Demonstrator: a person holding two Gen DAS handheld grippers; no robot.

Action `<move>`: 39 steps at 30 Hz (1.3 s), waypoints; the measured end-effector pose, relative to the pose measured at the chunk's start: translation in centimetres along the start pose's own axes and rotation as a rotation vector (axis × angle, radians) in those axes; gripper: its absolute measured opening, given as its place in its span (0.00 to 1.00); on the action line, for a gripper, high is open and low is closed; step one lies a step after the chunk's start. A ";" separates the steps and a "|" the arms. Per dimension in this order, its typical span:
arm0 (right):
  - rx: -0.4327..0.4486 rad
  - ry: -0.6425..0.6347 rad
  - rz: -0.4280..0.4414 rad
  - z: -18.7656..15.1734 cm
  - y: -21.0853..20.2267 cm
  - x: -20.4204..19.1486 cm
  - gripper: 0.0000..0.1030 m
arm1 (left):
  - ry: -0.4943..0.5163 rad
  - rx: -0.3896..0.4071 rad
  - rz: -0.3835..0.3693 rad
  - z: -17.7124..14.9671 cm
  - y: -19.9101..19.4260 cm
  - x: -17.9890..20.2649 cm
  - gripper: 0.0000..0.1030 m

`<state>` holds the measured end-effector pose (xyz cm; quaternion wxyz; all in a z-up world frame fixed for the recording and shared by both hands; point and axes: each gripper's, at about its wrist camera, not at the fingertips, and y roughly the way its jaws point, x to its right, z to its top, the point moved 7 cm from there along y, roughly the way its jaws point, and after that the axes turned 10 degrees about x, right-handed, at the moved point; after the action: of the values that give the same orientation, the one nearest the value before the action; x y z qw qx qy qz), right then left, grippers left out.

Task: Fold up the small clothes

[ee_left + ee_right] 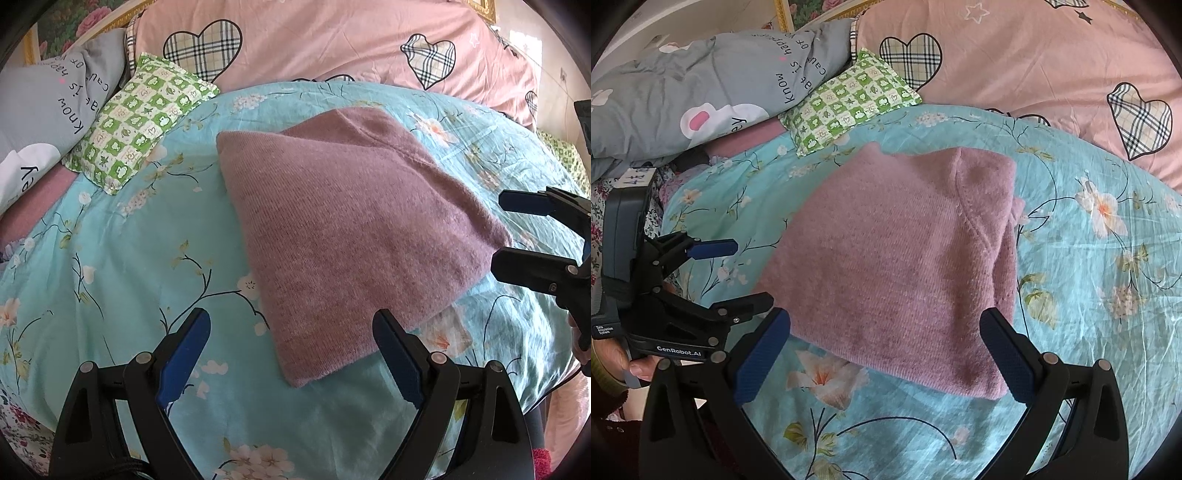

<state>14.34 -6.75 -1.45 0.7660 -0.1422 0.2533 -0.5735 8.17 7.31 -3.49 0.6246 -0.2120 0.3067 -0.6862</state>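
At the near edge of the teal floral quilt [122, 258], the left gripper [291, 354] is hovering with jaws spread wide, holding nothing; its right fingertip is sitting over the near edge of the mauve knit garment [354, 229], contact unclear. The right gripper [886, 354] is likewise gaping wide and empty, fingers straddling the garment's near edge [897, 266]. Each gripper is showing in the other's view: right one [517, 236] beside the garment's right corner, left one [738, 273] beside its left edge, both apart from the cloth as far as can be told.

The garment is lying folded into a compact, thick rectangle around the middle of the quilt, one seam running across the top layer. Judgement: folding looks nearly or fully done; the step in hand is probably a last fold or tidy. To do it well, pinch both near corners through all layers, lift evenly, keep edges aligned, and lay down flat so the thick knit is not springing open.

Toward the far-left corner of the quilt, a green checked pillow [140, 122] is resting, a grey printed duvet [701, 85] behind it, pink heart-print bedding [332, 40] along the far edge.

Containers: none showing, so nothing to report inside any.
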 end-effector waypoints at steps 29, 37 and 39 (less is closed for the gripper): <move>0.013 0.012 0.012 0.6 0.1 0.4 0.99 | 0.000 -0.004 -0.004 0.6 0.3 -0.1 0.88; 0.005 0.015 0.005 0.3 0.5 0.4 0.99 | 0.003 -0.005 -0.004 0.8 0.5 -0.1 0.88; 0.003 0.016 0.005 0.3 0.5 0.4 0.99 | 0.002 -0.006 -0.005 0.7 0.5 -0.1 0.88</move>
<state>14.97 -6.99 -1.58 0.7656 -0.1356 0.2590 -0.5731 9.03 7.27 -3.27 0.6220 -0.2139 0.3088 -0.6870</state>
